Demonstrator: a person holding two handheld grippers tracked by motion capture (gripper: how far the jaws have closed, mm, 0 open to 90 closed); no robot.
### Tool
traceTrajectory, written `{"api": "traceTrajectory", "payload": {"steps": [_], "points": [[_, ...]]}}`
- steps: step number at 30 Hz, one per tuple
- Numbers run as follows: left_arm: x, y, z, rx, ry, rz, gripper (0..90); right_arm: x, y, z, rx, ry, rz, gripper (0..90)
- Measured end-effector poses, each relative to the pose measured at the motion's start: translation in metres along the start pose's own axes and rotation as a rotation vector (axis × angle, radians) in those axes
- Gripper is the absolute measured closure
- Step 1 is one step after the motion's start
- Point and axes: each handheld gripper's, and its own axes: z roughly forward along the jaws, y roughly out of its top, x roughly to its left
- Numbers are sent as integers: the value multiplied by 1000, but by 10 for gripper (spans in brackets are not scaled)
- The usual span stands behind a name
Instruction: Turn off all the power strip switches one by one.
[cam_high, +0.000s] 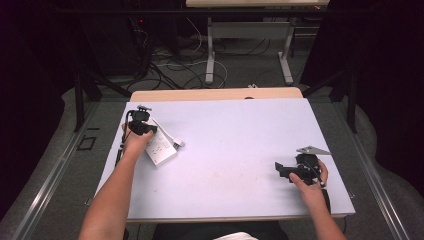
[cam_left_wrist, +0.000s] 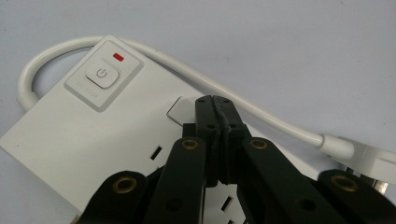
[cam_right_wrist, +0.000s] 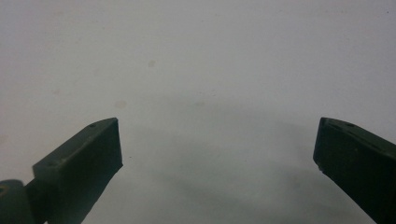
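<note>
On the left part of the pale counter (cam_high: 235, 140) lies a white power strip (cam_left_wrist: 84, 135). It is a flat, rectangular block with rounded corners, lying at an angle to the counter's edges. Near one end it has a square power button (cam_left_wrist: 102, 73) in a slightly recessed grey frame, and just beside the button a small red indicator (cam_left_wrist: 118, 57). Some narrow socket slots (cam_left_wrist: 156, 151) are visible on its top face. A thick white cable (cam_left_wrist: 261, 116) leaves the strip at the button end, makes a loop, and runs along the long side of the strip to a white plug (cam_left_wrist: 369, 161) that rests on the counter next to it.

The left tool (cam_left_wrist: 214, 99) is closed completely, its two black jaws pressed together with nothing between them. The closed tips stand on the top face of the power strip, at a small square panel near the cable side (whether they press it or only touch it, I cannot tell). From the high view, the left hand (cam_high: 135, 142) holds this tool over the strip.

The right tool (cam_right_wrist: 217, 140) is wide open and holds nothing; between its jaws there is only the bare counter with some faint stains. It is at the right side of the counter, well apart from the strip, in the right hand (cam_high: 310, 182).
</note>
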Motion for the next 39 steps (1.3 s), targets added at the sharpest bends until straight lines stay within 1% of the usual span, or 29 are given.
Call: {"api": "traceTrajectory", "payload": {"steps": [1,3,5,7,9,10,11,13,14,15,16,17,18,19,20,21,22,25,26,27,29,30,31,32,34,35,37,38,39], "points": [[0,0,0,1,1,2,900,1,0,0,2,2,6,6],[-1,0,0,4,2,3,900,0,0,0,1,1,-1,6],[-1,-1,0,-3,8,-7,900,0,0,0,1,2,0,6],[-1,-2,0,-12,9,1,900,0,0,0,2,1,0,6],[-2,-3,0,-16,9,-12,900,0,0,0,0,1,1,6],[-2,-3,-1,-11,11,-12,900,0,0,0,-1,0,-1,6],[-2,-3,-1,-20,12,-17,900,0,0,0,0,0,-1,6],[-2,-4,-1,-22,16,-19,899,0,0,0,1,0,0,6],[-2,-4,-1,-20,18,-9,899,0,0,0,3,1,-1,6],[-2,-4,-2,-15,16,-10,898,0,0,0,4,1,-7,6],[-3,-5,-2,-17,16,-23,898,1,0,0,5,3,-10,6],[-3,-5,-3,-3,11,-18,897,1,0,0,6,3,-9,6],[-2,-6,-3,-11,11,-9,898,1,0,0,6,4,-9,6],[-3,-7,-3,-19,16,-25,898,1,0,0,5,5,-8,6],[-3,-7,-4,-15,16,-28,898,1,0,0,4,3,-9,6],[-2,-8,-4,-15,15,-16,898,1,0,0,4,3,-8,6],[-2,-9,-5,-15,9,-11,898,1,0,0,5,3,-8,6],[-2,-11,-7,-19,5,-15,897,1,0,0,3,3,-6,6],[-1,-12,-8,-21,-1,-10,897,1,0,0,4,3,-5,6],[-1,-13,-9,-31,-3,-16,897,1,0,0,5,4,-5,6],[-1,-14,-11,-29,-7,-15,898,1,0,0,5,3,-5,6],[-2,-14,-12,-35,-13,-29,898,1,0,0,5,4,-6,6],[-1,-15,-14,-34,-22,-16,898,1,0,0,5,5,-8,6],[-3,-16,-15,-42,-22,-21,898,1,0,0,5,5,-8,6],[-5,-17,-16,-41,-36,-12,898,1,0,0,5,5,-8,6],[-7,-19,-16,-53,-38,-14,898,1,0,0,5,5,-8,6],[-8,-21,-17,-52,-48,-3,898,1,0,0,5,5,-8,6],[-10,-23,-18,-53,-47,-6,898,1,0,0,4,3,-7,6],[-11,-24,-19,-48,-51,4,898,1,0,0,4,3,-6,6]]}}
